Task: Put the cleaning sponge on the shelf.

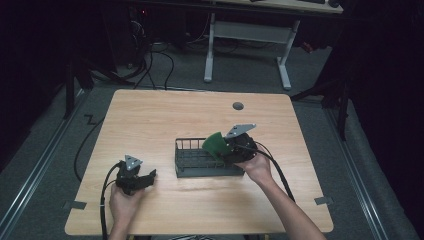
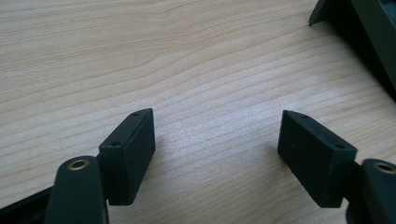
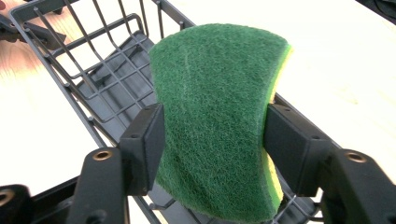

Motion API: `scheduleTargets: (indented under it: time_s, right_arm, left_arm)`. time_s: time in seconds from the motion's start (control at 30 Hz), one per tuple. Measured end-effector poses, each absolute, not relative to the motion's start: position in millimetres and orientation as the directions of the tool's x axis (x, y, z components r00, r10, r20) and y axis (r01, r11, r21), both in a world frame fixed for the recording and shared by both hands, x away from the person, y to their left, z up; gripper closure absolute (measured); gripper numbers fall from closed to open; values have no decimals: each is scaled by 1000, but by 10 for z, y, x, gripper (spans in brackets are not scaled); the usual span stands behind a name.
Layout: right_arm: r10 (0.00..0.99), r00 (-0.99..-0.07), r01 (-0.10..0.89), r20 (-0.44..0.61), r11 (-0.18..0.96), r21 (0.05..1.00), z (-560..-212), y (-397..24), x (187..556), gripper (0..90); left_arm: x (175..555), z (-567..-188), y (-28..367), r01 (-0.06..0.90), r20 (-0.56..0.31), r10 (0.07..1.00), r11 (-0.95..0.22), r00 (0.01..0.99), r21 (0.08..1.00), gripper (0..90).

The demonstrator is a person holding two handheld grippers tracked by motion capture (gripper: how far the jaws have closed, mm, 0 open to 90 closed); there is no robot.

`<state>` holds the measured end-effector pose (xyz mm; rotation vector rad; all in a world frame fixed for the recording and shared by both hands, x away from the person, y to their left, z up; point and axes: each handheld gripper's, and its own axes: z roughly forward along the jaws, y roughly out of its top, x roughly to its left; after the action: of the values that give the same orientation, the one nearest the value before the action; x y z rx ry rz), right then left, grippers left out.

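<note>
A green scouring sponge (image 1: 215, 143) with a yellow side (image 3: 215, 116) is pinched at its waist between the pads of my right gripper (image 1: 223, 150) (image 3: 215, 144), which is shut on it. The sponge bulges above and below the pads. It hangs over the right end of a black wire basket (image 1: 200, 172) (image 3: 70, 60) at the table's middle. My left gripper (image 1: 149, 176) (image 2: 217, 140) rests low on the wood at the front left, to the left of the basket. Its jaws stand open with nothing between them.
The light wooden table (image 1: 200, 115) has a grey cable hole (image 1: 238, 106) near its far edge and tape marks (image 1: 75, 204) at its front corners. A corner of the basket (image 2: 364, 28) shows ahead of the left gripper. Beyond the table stands a white desk frame (image 1: 245, 30).
</note>
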<state>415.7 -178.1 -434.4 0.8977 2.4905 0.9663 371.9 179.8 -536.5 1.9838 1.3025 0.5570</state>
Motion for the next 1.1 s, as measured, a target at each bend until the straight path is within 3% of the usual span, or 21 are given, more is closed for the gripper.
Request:
scheduleTargets:
  time_s: [0.23,0.57,1.1]
  right_arm:
    - [647,-762,436,-42,559,705,-4360,-1750,4170,426]
    - [681,-732,444,-12,490,750,-4297,-1870,4124,363]
    - [804,-593,481,47,306,822,-4149,-2581,3796,396]
  left_arm:
    - [3719,-5365,1800,618,-19,914,-259,405,742,278]
    - [3719,-5365,1799,618,-18,914,-260,406,742,279]
    - [3719,-5365,1798,618,-17,914,-261,406,741,278]
